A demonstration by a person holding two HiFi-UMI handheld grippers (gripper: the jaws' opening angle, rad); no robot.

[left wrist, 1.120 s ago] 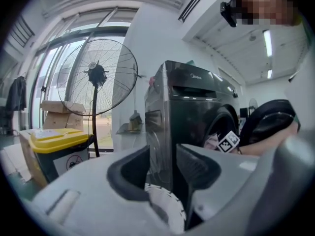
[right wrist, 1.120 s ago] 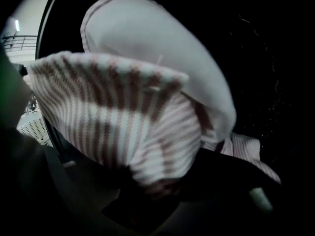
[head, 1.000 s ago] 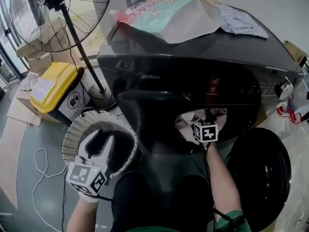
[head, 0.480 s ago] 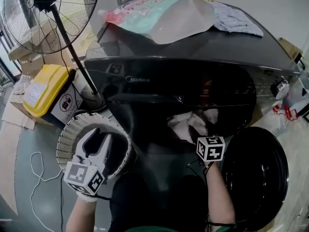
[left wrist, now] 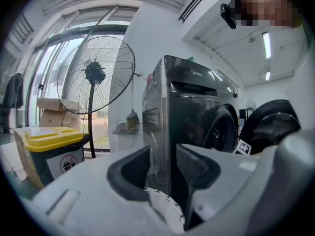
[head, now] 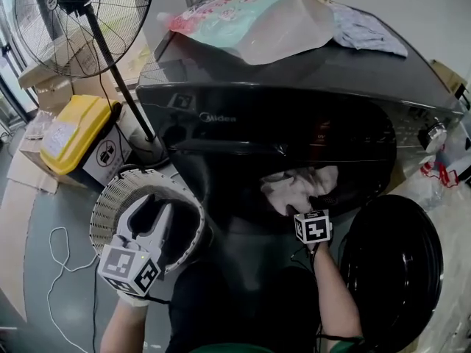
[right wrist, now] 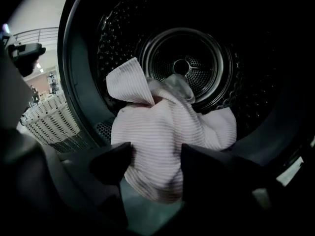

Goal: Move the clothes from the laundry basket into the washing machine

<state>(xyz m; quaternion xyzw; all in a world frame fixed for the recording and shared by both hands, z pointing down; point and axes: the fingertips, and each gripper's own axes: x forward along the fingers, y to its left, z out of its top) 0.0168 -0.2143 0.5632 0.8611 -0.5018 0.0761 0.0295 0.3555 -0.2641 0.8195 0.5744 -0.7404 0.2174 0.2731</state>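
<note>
- The head view shows the whole place: the dark washing machine (head: pixel 294 123) fills the middle, its round door (head: pixel 397 256) stands open at the lower right, and the white laundry basket (head: pixel 121 190) is on the floor at the lower left.
- Only this view shows both tools together: the left gripper (head: pixel 158 208) hangs above the basket, and the right gripper (head: pixel 312 215) is at the mouth of the machine, in the lower middle.
- Only the right gripper view looks into the drum (right wrist: pixel 182 65). There a pale pink striped cloth (right wrist: pixel 162 127) lies at the front, its lower fold hanging over the lip of the opening.
- In that view the right jaws are spread and have just been opening. The cloth shows in the gap between the two fingers, just past their tips, and it is not pinched.
- The left gripper view shows its fingers spread as well, with nothing between them. Through the gap one sees the corner of the machine, and a piece of the basket rim at the bottom of the frame.
- Inside the basket the head view shows only darkness, so I cannot tell what it holds.
</note>
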